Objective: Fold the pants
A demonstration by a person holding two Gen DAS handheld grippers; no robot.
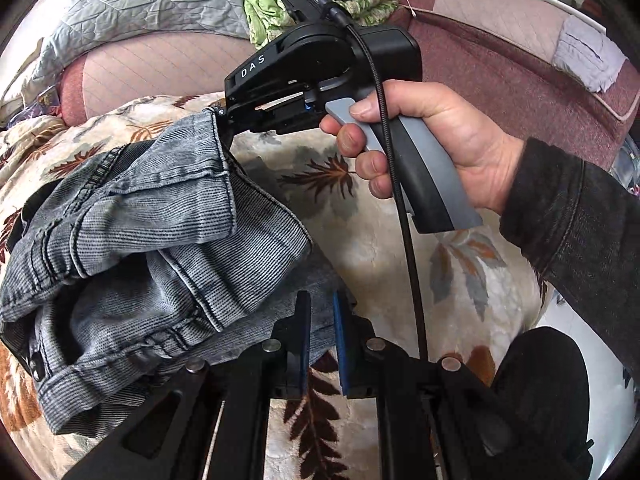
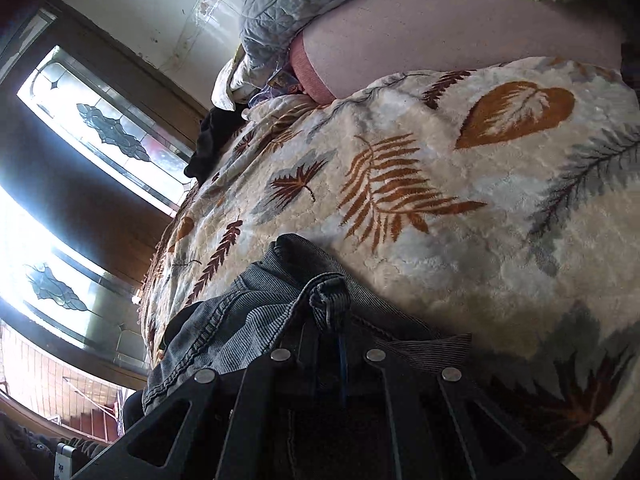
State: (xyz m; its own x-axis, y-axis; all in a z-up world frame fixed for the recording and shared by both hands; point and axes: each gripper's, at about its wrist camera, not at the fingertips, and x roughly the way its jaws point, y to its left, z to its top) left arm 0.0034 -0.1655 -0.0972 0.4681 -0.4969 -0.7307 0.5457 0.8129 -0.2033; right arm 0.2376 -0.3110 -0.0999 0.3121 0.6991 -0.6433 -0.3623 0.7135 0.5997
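Fingers (image 1: 322,326) of both grippers clamped on 1 pr pants (image 1: 132,248), 1 blanket (image 1: 380,240) under

Both claws clamped: left claw (image 1: 322,344), right claw (image 2: 330,344) (hand (image 1: 420,140) gripping handle).

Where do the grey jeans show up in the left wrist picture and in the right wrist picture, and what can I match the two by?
Left wrist: the jeans fill the left half, bunched, one edge clamped by the right gripper above.
Right wrist: lower centre-left, gathered at that camera's own fingers.
Shared landmark: the leaf-print blanket beneath them.
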